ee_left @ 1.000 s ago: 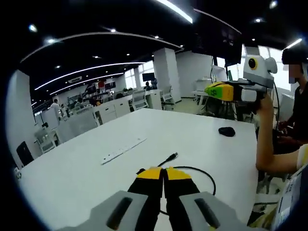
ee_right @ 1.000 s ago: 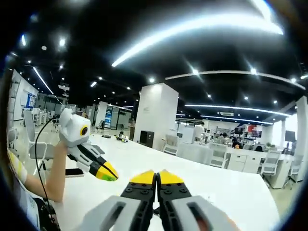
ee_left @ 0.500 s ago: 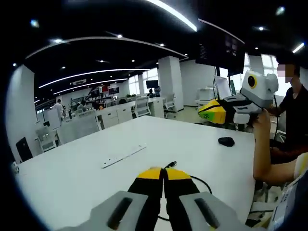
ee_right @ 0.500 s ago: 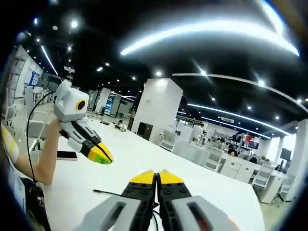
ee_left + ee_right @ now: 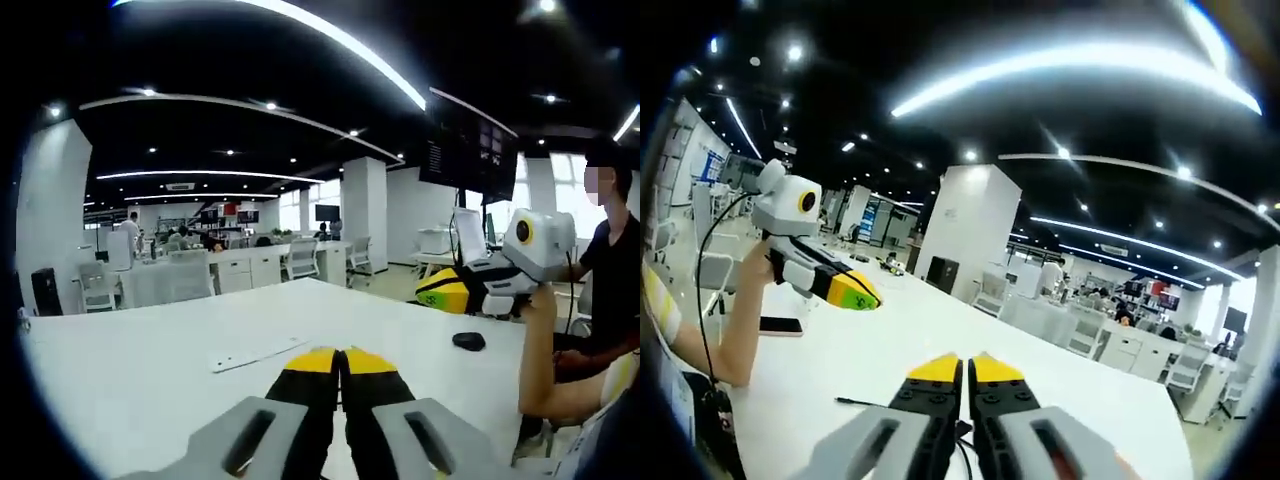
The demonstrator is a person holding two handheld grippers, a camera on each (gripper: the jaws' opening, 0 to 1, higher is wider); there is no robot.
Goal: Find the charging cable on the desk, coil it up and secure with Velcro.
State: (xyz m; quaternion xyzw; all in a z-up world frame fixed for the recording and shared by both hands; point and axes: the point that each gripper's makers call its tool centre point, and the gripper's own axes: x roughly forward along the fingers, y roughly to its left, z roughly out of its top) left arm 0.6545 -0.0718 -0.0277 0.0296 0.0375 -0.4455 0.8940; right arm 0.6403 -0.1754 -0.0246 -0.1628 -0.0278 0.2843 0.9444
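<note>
left gripper (image 5: 341, 356): jaws pressed together, yellow tips touching, nothing between them, held up over the white desk (image 5: 130, 360). right gripper (image 5: 962, 363): jaws together too w/ only a thin slit between the yellow tips, nothing held, also raised above the desk.

charging cable (image 5: 862, 403): in the right gripper view a thin black lead lies flat on the desk, running from a free end at left toward the base of the right gripper's jaws, where it goes behind them; a short bit shows again just right of the jaws. not coiled as far as can be seen. no contact w/ either gripper visible.

in the left gripper view the right gripper comes in from the right, held in a hand (image 5: 540, 300) w/ forearm rising from the desk edge, tips pointing left. a small black object (image 5: 468, 341) sits on the desk below it, and a flat white strip (image 5: 262, 352) lies near desk centre, just beyond the left tips.

in the right gripper view the left gripper shows at left, held aloft; a dark phone (image 5: 779, 325) lies on the desk beneath it.

bg: open office, white pillar (image 5: 960, 240), desks, chairs, ceiling light strips.
</note>
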